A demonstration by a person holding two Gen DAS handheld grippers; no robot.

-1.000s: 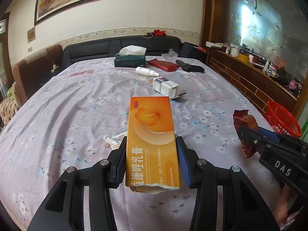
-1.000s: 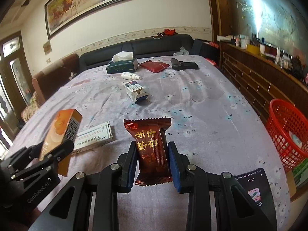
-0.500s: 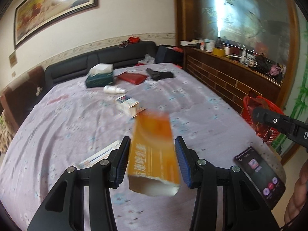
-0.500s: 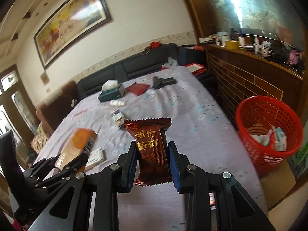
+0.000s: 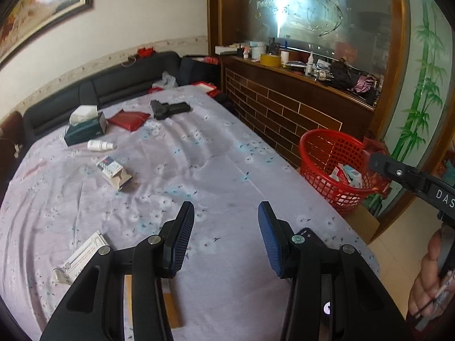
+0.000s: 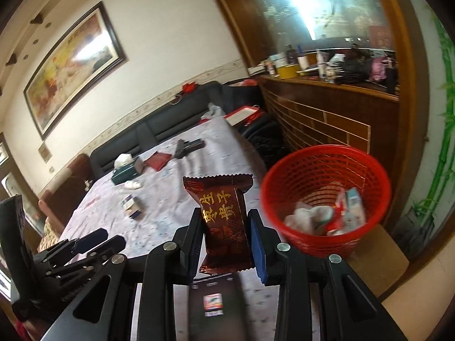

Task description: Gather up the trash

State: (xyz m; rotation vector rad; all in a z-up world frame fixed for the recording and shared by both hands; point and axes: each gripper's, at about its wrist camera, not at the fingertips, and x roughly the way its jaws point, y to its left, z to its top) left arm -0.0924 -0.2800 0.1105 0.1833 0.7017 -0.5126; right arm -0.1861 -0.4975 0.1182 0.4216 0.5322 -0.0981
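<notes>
My right gripper (image 6: 224, 213) is shut on a brown snack wrapper (image 6: 224, 221) with gold characters, held upright just left of the red mesh basket (image 6: 324, 196). The basket stands past the table's right edge and holds several bits of packaging. In the left wrist view the right gripper (image 5: 378, 164) hangs at the basket (image 5: 332, 164) rim. My left gripper (image 5: 226, 207) is open with nothing between its blue pads; the orange medicine box (image 5: 170, 307) lies on the cloth under its fingers, mostly hidden. The left gripper (image 6: 96, 238) also shows low at the left of the right wrist view.
On the purple floral tablecloth (image 5: 199, 156) lie a white carton (image 5: 82, 258), an opened small box (image 5: 113, 170), a white bottle (image 5: 101, 145), a tissue box (image 5: 85, 128), a red pouch (image 5: 129, 119) and a black pistol-shaped object (image 5: 169, 109). A phone (image 6: 216, 304) lies near the table's edge. A wooden sideboard (image 5: 284, 108) stands behind the basket.
Both grippers swung right toward the red basket, which now looks much nearer. The orange box has left the left gripper's jaws and lies below them. The wrapper stays gripped.
</notes>
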